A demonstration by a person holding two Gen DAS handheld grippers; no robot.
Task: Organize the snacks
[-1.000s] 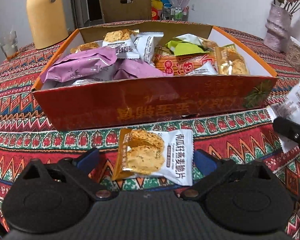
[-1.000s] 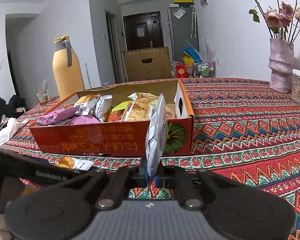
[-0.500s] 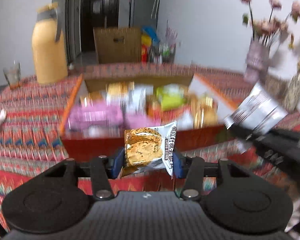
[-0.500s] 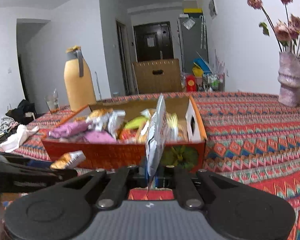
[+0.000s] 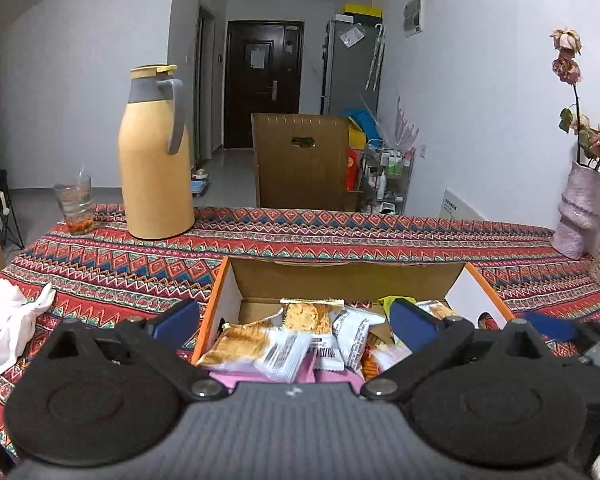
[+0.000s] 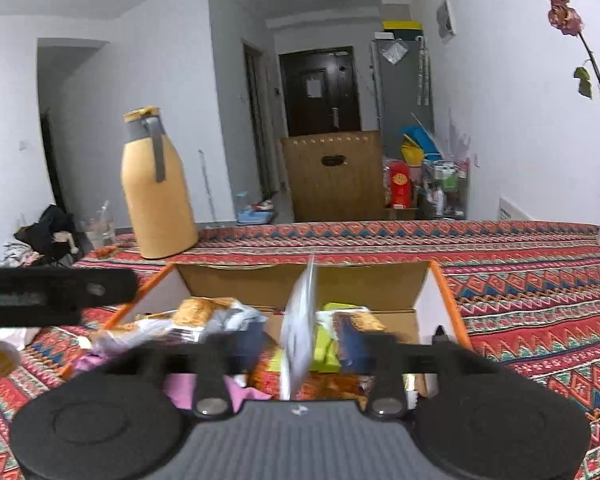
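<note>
Both grippers hang over the near part of the open cardboard box (image 5: 224,304), which sits on the patterned tablecloth (image 5: 340,236).

The left gripper (image 5: 296,322) has its jaws opening, already spread wide, with nothing pinched between them. Just below and beyond the gap, an oat-crisp packet (image 5: 256,346) lies on the heap of snacks inside the box, loose.

The right gripper (image 6: 300,340) is blurred; its jaws are opening too. A white foil packet (image 6: 300,320) stands edge-on in the gap. The pads do not seem to press on it, so it looks free and about to drop.

Risks from here:
- The foil packet is upright and thin. It may tip as it falls, land on the high pile and slide out over the near wall onto the cloth.
- The box is already heaped with snack packets (image 5: 340,340), pink ones (image 5: 260,378) nearest, so anything landing on top may shed a neighbour.
- The two grippers sit close together; the left one's dark arm shows at the left of the right wrist view. A careless pull-back could knock them together.
- A low finger could snag a wrapper and drag it out.

The yellow thermos (image 5: 154,156), glass (image 5: 76,208) and vase (image 5: 578,208) stand well apart, at the far side.
</note>
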